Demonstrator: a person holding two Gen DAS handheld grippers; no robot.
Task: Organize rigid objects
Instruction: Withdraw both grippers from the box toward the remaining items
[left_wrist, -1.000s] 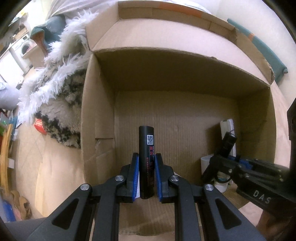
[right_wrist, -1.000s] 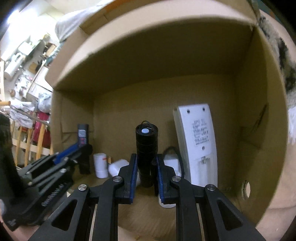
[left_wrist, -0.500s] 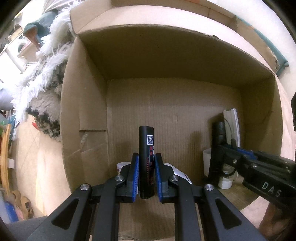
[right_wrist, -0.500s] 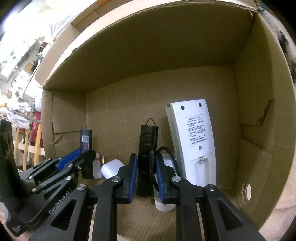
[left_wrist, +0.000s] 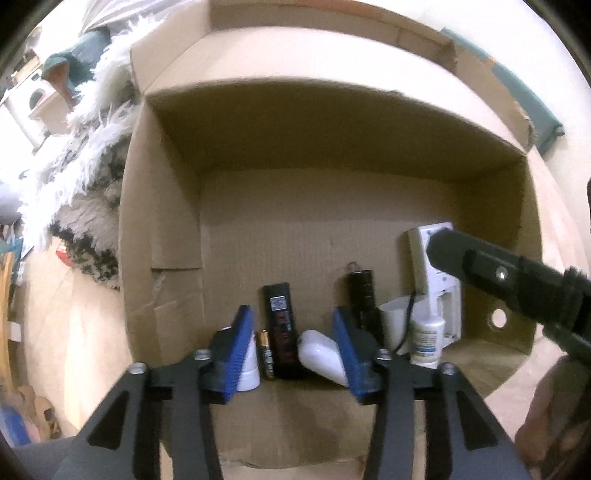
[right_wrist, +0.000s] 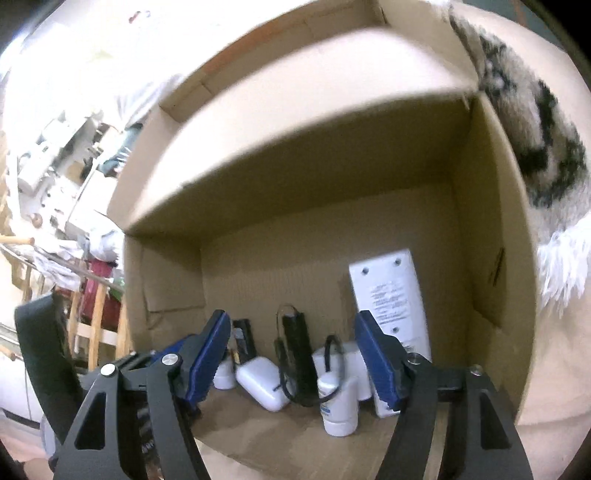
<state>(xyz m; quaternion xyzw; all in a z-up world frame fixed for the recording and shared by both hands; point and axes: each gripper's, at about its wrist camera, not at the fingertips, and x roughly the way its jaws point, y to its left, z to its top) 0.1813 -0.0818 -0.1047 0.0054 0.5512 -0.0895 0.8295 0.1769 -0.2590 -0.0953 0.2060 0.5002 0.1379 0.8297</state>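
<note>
A cardboard box (left_wrist: 162, 229) lies open toward me. Against its back wall stand a black stick with a QR label (left_wrist: 280, 332) and a black flashlight (left_wrist: 364, 295). My left gripper (left_wrist: 291, 345) is open and empty, its jaws spread just in front of the black stick. My right gripper (right_wrist: 295, 354) is open and empty in front of the flashlight (right_wrist: 297, 350). The black stick also shows in the right wrist view (right_wrist: 245, 338). The right gripper's body (left_wrist: 517, 280) crosses the right side of the left wrist view.
In the box also stand a white remote (right_wrist: 389, 299), a small white bottle (right_wrist: 338, 406), a white case (right_wrist: 260, 382), a white cup (left_wrist: 393, 321), a battery (left_wrist: 266, 354) and a white cylinder (left_wrist: 247, 365). A shaggy rug (left_wrist: 85, 177) lies left of the box.
Both grippers have opened and let go: the black stick and the flashlight now stand in the box. Both grippers have pulled back a little from the box.
</note>
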